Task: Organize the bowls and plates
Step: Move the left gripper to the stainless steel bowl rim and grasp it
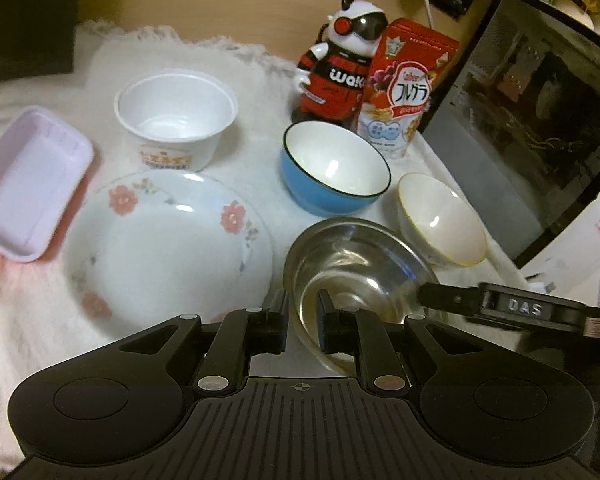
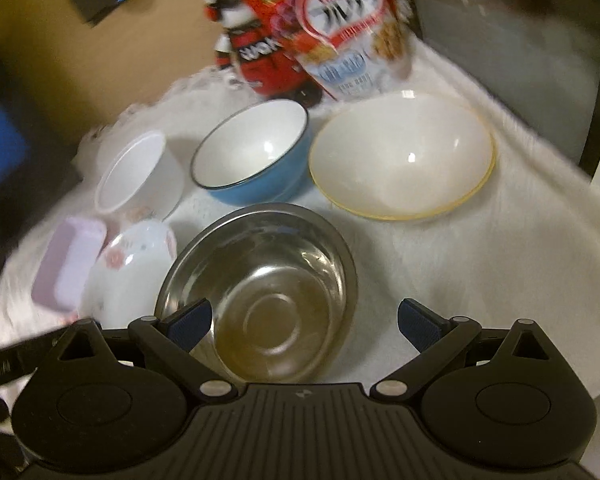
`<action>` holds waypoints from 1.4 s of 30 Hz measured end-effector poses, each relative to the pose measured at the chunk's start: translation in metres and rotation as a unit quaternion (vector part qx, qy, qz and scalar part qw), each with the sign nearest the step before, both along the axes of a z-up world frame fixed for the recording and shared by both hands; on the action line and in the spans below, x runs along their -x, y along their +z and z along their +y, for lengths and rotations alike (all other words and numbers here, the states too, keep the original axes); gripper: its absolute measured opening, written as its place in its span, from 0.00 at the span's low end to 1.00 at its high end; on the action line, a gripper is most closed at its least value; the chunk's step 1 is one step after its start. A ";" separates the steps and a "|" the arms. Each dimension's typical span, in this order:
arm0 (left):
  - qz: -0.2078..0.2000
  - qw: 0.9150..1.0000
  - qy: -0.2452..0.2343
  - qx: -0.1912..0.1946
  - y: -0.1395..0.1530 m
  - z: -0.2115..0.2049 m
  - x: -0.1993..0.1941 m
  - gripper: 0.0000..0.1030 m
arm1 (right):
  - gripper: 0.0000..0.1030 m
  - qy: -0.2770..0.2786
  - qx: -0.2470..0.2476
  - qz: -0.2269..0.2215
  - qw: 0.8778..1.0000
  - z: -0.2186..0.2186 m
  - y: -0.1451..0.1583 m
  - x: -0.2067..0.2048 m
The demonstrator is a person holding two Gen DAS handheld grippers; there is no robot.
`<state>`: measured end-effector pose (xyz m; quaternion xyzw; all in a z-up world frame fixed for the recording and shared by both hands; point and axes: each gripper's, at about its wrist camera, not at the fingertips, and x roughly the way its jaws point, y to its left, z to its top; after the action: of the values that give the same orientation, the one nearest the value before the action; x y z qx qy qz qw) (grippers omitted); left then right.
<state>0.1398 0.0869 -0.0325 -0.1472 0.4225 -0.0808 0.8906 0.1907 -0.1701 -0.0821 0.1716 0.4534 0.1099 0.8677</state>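
Left tool (image 1: 303, 330) clamps the steel bowl's (image 1: 356, 264) near rim, near the counter's front edge. Right tool (image 2: 305, 326) gapes empty. Bowl's light, rigid, slick; pinch the thin rim firmly.

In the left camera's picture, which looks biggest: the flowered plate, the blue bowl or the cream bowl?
1. Flowered plate, clearly largest.
2. Blue bowl.
3. Cream bowl, only slightly smaller; fisheye distortion makes that gap unsure.
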 end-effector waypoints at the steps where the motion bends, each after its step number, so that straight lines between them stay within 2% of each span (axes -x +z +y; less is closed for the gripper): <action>1: -0.002 1.000 -0.003 0.002 -0.002 0.004 -0.005 0.15 | 0.97 -0.006 -0.006 0.009 1.000 0.002 -0.003 -0.004; 3: 0.007 1.000 -0.010 0.001 -0.007 0.009 -0.017 0.15 | 0.97 -0.013 -0.009 0.022 1.000 0.007 -0.009 -0.011; 8: 0.043 0.997 -0.066 0.023 -0.023 0.015 -0.050 0.15 | 0.97 -0.045 -0.004 0.049 0.998 0.009 -0.022 -0.028; 11: 0.072 0.996 -0.047 0.033 -0.032 0.015 -0.065 0.15 | 0.97 -0.033 -0.017 0.060 0.998 0.006 -0.029 -0.039; 13: 0.067 0.996 -0.049 0.042 -0.033 0.015 -0.068 0.15 | 0.97 -0.008 -0.015 0.058 0.998 0.006 -0.034 -0.046; 17: 0.057 0.996 -0.027 0.066 -0.033 0.015 -0.065 0.16 | 0.98 0.020 -0.003 0.080 0.997 0.005 -0.049 -0.056; 23: 0.072 0.996 -0.025 0.053 -0.031 0.010 -0.066 0.16 | 1.00 0.043 -0.007 0.075 0.996 0.005 -0.050 -0.058; 26: 0.063 0.996 -0.033 0.061 -0.028 0.008 -0.066 0.16 | 1.00 0.055 0.003 0.080 0.995 0.007 -0.049 -0.060; 29: 0.055 0.994 -0.036 0.084 -0.026 0.009 -0.068 0.16 | 1.00 0.079 0.031 0.082 0.993 0.016 -0.049 -0.061; 31: 0.059 0.994 -0.028 0.086 -0.026 0.009 -0.070 0.16 | 1.00 0.105 0.059 0.081 0.989 0.023 -0.048 -0.060; 33: 0.056 0.995 -0.027 0.082 -0.023 0.008 -0.068 0.16 | 1.00 0.113 0.072 0.073 0.988 0.028 -0.048 -0.057; 35: 0.048 0.996 -0.024 0.072 -0.019 0.009 -0.066 0.16 | 0.93 0.109 0.062 0.058 0.990 0.026 -0.046 -0.053; 36: 0.049 0.996 -0.016 0.067 -0.018 0.010 -0.066 0.16 | 0.86 0.110 0.056 0.049 0.991 0.024 -0.043 -0.052; 38: 0.054 0.997 -0.015 0.055 -0.018 0.010 -0.067 0.16 | 0.85 0.099 0.061 0.016 0.993 0.019 -0.034 -0.043; 42: 0.058 0.997 -0.021 0.039 -0.022 0.005 -0.071 0.16 | 0.84 0.078 0.104 -0.049 0.990 0.014 -0.017 -0.030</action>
<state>0.2111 0.0916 -0.0545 -0.1772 0.4734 -0.1069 0.8562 0.2202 -0.1558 -0.0990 0.0392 0.4315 0.1380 0.8906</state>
